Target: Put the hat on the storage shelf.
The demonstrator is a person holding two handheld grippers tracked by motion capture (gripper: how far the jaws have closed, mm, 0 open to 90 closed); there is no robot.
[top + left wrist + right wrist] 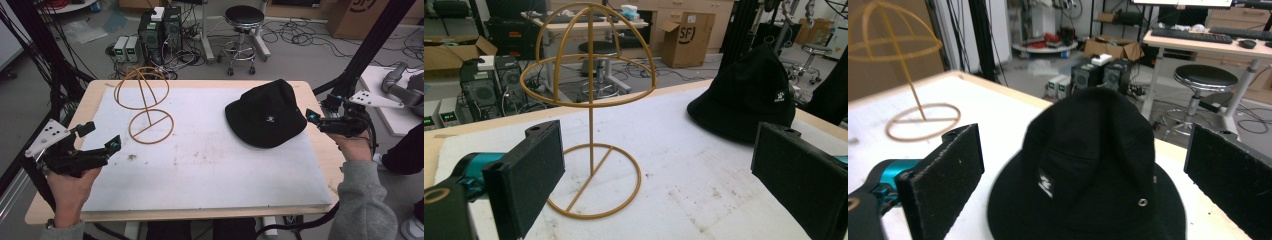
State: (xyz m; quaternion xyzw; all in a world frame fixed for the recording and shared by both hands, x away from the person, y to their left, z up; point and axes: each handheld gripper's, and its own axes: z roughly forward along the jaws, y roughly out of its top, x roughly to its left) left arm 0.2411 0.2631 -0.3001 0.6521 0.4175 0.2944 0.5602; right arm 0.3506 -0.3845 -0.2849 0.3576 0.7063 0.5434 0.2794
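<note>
Black bucket hat [266, 120], small white logo, brim down.

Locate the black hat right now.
High view: the black hat lies on the table's right side, just left of the right gripper, well right of the wire stand.

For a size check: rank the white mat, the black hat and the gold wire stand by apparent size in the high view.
1. White mat
2. Black hat
3. Gold wire stand, close to the hat in extent.
</note>
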